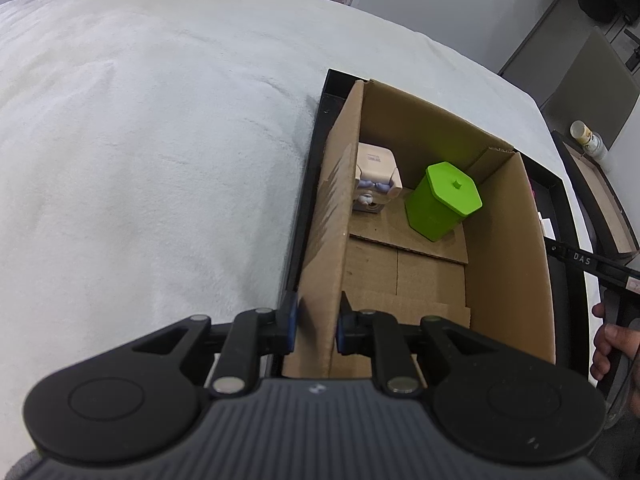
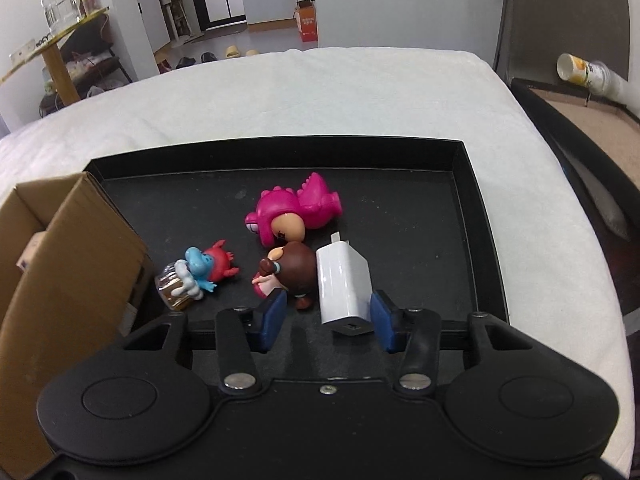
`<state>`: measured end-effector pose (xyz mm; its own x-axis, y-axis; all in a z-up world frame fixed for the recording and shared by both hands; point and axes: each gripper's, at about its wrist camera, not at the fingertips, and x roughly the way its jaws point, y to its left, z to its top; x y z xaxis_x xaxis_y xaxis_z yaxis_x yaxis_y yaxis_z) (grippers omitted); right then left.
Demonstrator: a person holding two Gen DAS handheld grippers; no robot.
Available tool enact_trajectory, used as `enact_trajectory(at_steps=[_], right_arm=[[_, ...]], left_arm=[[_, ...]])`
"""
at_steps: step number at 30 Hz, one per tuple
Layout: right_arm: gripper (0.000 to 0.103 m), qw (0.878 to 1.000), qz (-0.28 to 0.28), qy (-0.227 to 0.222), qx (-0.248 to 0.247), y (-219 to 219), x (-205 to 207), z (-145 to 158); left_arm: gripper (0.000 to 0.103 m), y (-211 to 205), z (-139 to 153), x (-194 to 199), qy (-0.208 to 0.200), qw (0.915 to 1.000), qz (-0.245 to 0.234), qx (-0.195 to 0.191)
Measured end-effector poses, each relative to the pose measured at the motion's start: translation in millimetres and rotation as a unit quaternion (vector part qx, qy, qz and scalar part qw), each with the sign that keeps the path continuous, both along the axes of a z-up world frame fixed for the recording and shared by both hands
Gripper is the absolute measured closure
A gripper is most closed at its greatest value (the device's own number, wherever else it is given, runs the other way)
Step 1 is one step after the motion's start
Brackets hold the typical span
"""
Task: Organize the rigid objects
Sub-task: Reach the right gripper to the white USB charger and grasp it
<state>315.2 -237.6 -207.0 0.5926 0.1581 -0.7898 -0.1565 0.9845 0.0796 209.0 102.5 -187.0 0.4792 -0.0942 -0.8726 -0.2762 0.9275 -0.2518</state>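
My left gripper (image 1: 318, 332) is shut on the left wall of an open cardboard box (image 1: 320, 240) that stands in a black tray (image 1: 308, 200). A green hexagonal lidded pot (image 1: 444, 200) and a beige-and-white toy (image 1: 374, 176) stand at the box's far end. In the right wrist view my right gripper (image 2: 328, 318) hangs low over the black tray (image 2: 464, 200), open around a white charger (image 2: 344, 284). The right pad is at the charger's side and a gap shows at the left pad. A brown figure (image 2: 288, 268), a pink dinosaur figure (image 2: 296, 208) and a blue-and-red figure (image 2: 204, 268) lie nearby.
The tray lies on a white cloth (image 1: 140, 160) over the table. The cardboard box (image 2: 60, 260) fills the tray's left end. A person's hand (image 1: 608, 344) shows at the right edge. A tipped cup (image 2: 580, 72) lies by another dark box to the right.
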Motion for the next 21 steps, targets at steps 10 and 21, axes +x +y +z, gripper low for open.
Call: enact_trajectory(at_steps=[10,21], right_arm=[[0.082,1.0,-0.014,-0.003,0.01,-7,-3,7],[0.082,0.999,-0.021,0.011,0.034,-12,-17,26]], left_arm=[[0.086,-3,2,-1,0.003,0.9999,-0.014,0.005],[0.086,-6,8,-4,-0.006,0.9998,-0.015,0.007]])
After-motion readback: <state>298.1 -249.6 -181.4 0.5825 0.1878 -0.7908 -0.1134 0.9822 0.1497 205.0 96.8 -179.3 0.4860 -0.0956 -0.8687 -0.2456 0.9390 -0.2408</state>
